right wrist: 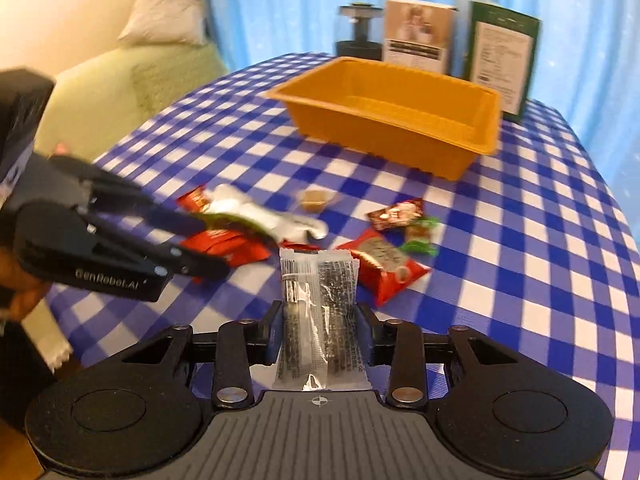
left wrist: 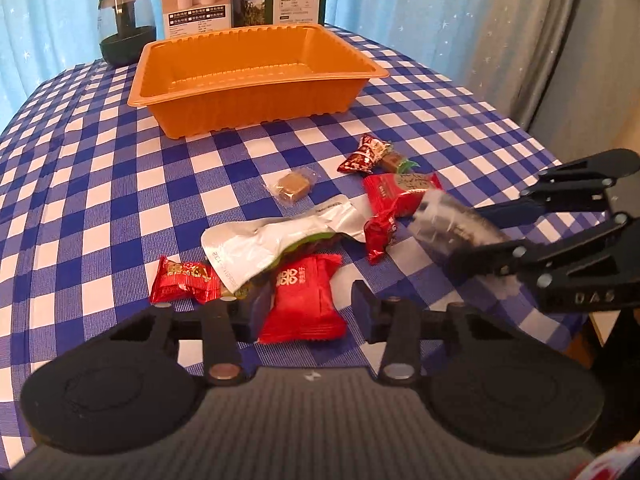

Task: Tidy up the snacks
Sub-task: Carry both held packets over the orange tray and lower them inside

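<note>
The right tool [right wrist: 319, 326] is closed on a clear packet [right wrist: 318, 312] with dark print, its pads pressing the packet's two sides; the packet stands upright between them, above the checked counter [right wrist: 520, 240]. In the left view the same packet [left wrist: 448, 224] sticks out from the right tool [left wrist: 466, 240] over the counter's [left wrist: 100, 200] right side. The left tool [left wrist: 298, 308] is wide open and holds nothing; a red packet [left wrist: 304, 304] lies between its fingers, on the counter. Just beside it lie a silver pouch [left wrist: 260, 244] and a second red packet [left wrist: 184, 282]. Farther on sit a small brown cube [left wrist: 294, 188], a dark red candy [left wrist: 362, 156] and a large red packet [left wrist: 396, 204]. The orange tray [left wrist: 248, 96] stands at the far side, well apart from the snacks, with boxes [left wrist: 196, 0] and a dark jar [left wrist: 126, 26] behind it.
</note>
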Demonstrator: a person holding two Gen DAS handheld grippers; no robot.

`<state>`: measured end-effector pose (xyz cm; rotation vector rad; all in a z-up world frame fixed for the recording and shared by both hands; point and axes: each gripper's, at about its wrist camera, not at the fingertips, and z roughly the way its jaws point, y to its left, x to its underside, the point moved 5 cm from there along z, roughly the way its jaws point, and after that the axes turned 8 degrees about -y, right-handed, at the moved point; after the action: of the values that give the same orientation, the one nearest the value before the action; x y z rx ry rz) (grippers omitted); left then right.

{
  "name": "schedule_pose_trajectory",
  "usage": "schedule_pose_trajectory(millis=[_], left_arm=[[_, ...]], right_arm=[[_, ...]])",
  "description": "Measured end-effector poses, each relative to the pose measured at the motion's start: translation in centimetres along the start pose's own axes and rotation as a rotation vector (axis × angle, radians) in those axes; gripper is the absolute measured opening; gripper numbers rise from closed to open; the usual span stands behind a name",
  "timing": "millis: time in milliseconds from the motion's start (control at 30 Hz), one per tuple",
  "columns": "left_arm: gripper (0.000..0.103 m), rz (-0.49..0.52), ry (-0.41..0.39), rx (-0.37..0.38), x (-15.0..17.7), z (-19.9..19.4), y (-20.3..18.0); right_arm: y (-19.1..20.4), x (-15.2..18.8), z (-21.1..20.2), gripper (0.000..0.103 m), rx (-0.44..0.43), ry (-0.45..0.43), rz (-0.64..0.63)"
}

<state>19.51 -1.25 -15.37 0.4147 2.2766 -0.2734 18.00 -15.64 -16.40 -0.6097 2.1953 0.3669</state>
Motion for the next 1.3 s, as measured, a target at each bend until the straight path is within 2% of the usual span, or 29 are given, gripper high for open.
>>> schedule_pose_trajectory(millis=[67,333,467,667,767,1000,1300], left_arm=[[0.031,0.015,0.008,-0.019,0.0,0.3,-0.1],[0.027,0.029,0.047,-0.046,0.5,0.8,-0.5],[0.024,-0.002,0.054,-0.046,0.2,0.3,-0.8],[0.024,-0.059,0.011,-0.02,-1.1,-1.5,-0.9],[0.024,-0.086,-0.029,-0.021,-2.4,-2.2,-0.7],[0.024,-0.14,-0.119,-0.082,-6.8,-2.8,1.2],[0.024,-0.227,-0.201,-0.112,-12.7,-0.6,4.7]], right_arm=[[-0.4,-0.1,0.0,0.038,0.016,0.0,0.021],[-1.1,-1.0,-0.6,0.038,0.062,-0.028,0.06],[-1.7,-1.8,-0.8,0.038,0.094,-0.056,0.106],[-3.4,-3.1,-1.4,0.038,0.14,-0.096,0.214],[-3.9,-4.1,-1.5,0.038,0.166,-0.122,0.244],[-4.8,-8.1,-1.5,0.038,0.182,-0.205,0.275],[-5.5,-13.0,0.6,0.038,0.19,-0.264,0.314]])
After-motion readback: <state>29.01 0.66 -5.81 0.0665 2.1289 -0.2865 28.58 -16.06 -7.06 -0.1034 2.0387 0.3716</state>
